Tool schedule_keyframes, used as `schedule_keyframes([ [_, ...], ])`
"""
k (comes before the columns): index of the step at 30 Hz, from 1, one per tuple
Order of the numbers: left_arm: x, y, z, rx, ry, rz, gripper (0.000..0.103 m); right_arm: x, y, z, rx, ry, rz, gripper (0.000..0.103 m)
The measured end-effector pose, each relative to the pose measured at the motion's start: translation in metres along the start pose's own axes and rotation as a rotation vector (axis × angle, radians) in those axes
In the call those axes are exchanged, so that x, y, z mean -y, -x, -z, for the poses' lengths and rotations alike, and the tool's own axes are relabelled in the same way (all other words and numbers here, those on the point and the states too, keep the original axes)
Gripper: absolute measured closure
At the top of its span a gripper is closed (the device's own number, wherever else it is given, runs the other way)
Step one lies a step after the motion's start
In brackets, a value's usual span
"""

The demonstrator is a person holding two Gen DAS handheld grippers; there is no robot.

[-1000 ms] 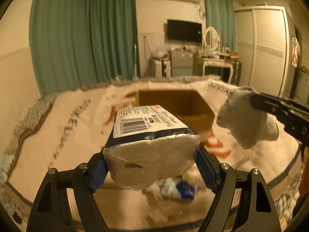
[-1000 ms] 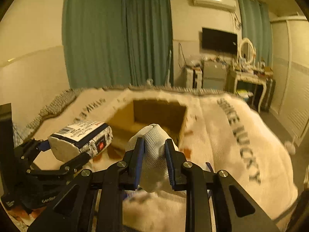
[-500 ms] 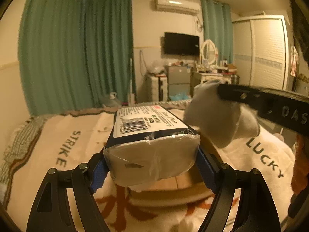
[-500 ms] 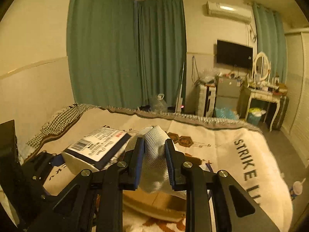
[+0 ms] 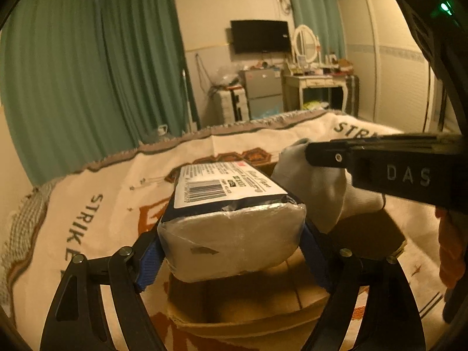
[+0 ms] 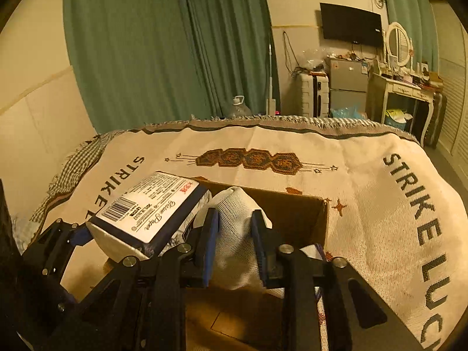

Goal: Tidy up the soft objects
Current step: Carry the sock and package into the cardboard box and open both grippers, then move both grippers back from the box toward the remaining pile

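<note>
A cream blanket [image 6: 365, 204] covers the bed; green curtains [image 6: 163, 46] hang behind. Over a cardboard box [image 6: 295, 216], the left tongs [image 5: 231, 251] pinch a tissue pack [image 5: 231, 204]. The right tongs [image 6: 234, 234] pinch a white cloth [image 6: 234, 219].

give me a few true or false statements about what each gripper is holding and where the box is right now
1. The left gripper is clamped on a tissue pack. True.
2. The right gripper is open and holds nothing. False: it is shut on a white cloth bundle.
3. Both held items hang over the open cardboard box. True.
4. The cardboard box sits on the floor by the dressing table. False: it rests on the blanket printed with STRIKE LUCKY lettering.
5. The tissue pack's barcode label faces up. True.
</note>
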State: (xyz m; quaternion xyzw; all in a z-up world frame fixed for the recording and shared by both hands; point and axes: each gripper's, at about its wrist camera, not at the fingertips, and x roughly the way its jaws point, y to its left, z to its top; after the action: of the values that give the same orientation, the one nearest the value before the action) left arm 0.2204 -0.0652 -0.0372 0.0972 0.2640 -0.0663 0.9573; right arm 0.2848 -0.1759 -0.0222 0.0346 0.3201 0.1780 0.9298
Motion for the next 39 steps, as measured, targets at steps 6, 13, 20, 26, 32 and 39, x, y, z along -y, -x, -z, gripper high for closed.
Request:
schedule_keyframes([
  [6,-0.005,0.012,-0.012,-0.016,0.024,-0.019,0.015,0.009,0.023,-0.002,0.047,-0.040,0.022,0.044],
  [13,-0.013,0.081,-0.031,0.091,0.024,-0.065,0.015,-0.005,0.099,-0.007,0.111,0.004,0.082,0.038],
  [20,-0.026,0.180,-0.030,0.235,0.021,-0.112,0.008,-0.023,0.195,0.003,0.174,0.058,0.152,0.019],
  [26,-0.030,0.235,-0.017,0.265,0.056,-0.101,0.007,-0.050,0.257,0.030,0.210,0.106,0.160,0.008],
  [32,-0.028,0.256,0.008,0.238,0.094,-0.141,0.007,-0.074,0.279,0.073,0.210,0.165,0.151,0.004],
  [39,-0.028,0.224,0.056,0.114,0.152,-0.172,0.007,-0.084,0.257,0.125,0.169,0.172,0.092,0.004],
])
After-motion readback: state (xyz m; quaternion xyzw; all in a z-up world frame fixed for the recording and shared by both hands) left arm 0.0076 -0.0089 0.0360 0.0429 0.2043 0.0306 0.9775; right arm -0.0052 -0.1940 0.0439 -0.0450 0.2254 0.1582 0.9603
